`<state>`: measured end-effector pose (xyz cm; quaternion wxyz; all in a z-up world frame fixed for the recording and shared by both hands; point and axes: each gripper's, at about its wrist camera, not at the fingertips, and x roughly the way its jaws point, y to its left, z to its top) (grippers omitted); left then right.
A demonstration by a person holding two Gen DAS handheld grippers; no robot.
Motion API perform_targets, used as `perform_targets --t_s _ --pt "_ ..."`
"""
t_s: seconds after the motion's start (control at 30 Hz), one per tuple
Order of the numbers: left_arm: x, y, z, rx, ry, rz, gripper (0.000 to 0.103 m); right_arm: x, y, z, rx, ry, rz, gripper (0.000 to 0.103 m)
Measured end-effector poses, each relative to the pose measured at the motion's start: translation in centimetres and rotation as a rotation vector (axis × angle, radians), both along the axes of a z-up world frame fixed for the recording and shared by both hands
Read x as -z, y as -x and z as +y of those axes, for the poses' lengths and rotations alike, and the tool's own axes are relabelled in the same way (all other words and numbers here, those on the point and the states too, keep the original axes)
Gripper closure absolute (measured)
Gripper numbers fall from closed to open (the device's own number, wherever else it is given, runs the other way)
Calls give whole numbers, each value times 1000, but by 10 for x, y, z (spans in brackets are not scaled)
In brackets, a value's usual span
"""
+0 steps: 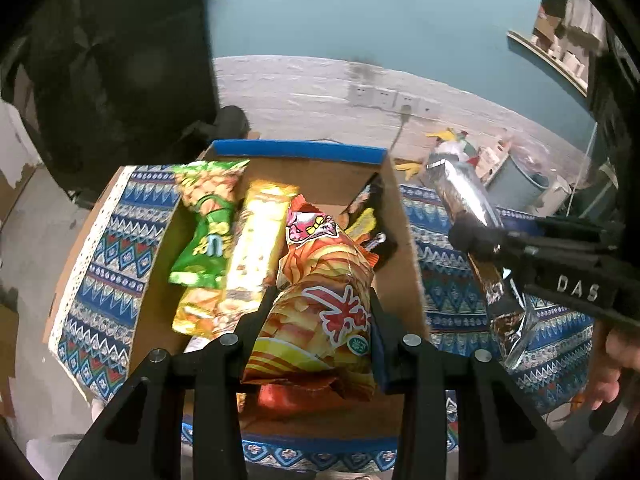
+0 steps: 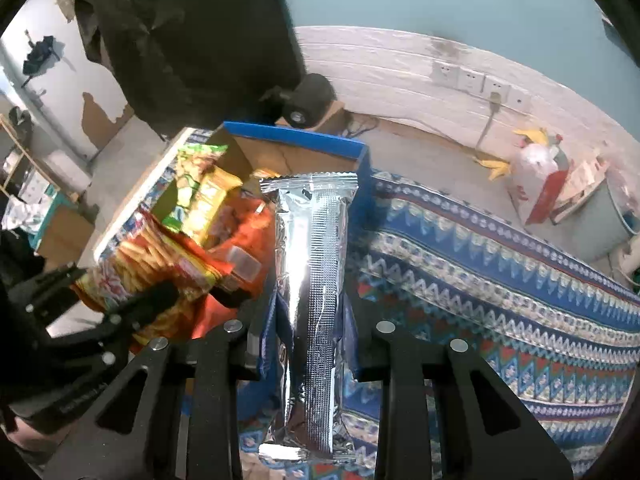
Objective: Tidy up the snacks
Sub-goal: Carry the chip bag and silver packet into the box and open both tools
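Note:
My left gripper is shut on an orange chip bag, holding it over an open cardboard box with a blue rim. Inside the box lie a green snack bag, a yellow packet and other snacks. To the right of the box, my right gripper is shut on a long silver packet. The right wrist view shows the right gripper gripping the silver packet upright beside the box. At the left of that view, the left gripper holds the orange chip bag.
A blue patterned tablecloth covers the table under the box. On the floor beyond stand a white plastic bag and a grey bin. Wall sockets sit low on the wall. Dark cloth hangs at the back left.

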<state>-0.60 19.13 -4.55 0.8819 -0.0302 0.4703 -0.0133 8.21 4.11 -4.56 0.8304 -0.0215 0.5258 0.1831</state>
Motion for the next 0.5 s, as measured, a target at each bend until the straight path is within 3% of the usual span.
perform_targets --t_s 0.33,0.5 --pt "8 1 23 -46 23 16 61 5 -23 31 -32 -52 24 77" --pt "11 1 28 -78 24 26 49 12 -34 42 -45 -88 48 77"
